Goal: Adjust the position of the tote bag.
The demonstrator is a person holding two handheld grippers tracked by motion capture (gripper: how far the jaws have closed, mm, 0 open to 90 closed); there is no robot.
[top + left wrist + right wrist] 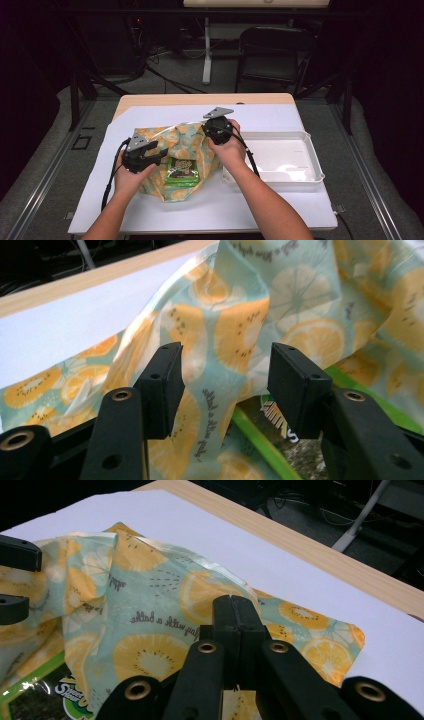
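Wrapping a green snack packet point(181, 171) in a citrus-print cloth point(192, 134) was the work in hand; the packet lay at table centre, on the cloth and half under a raised fold.

Right tongs point(234, 611): pressed together, pinching the cloth's edge and holding it lifted at 1 o'clock of the packet. Right hand point(231, 150) palm-down, forearm entering from 5 o'clock.

Left tongs point(224, 385): spread, cloth lying slack between the pads, apparently unpressed, though the far side was hidden. Left hand point(131, 175) at 9 o'clock of the packet, tongs aimed toward 3 o'clock.

White tray point(311, 145): at 3 o'clock, unused.

Advice: seat the left tongs well onto a single layer, close, then draw both folds evenly over the packet.
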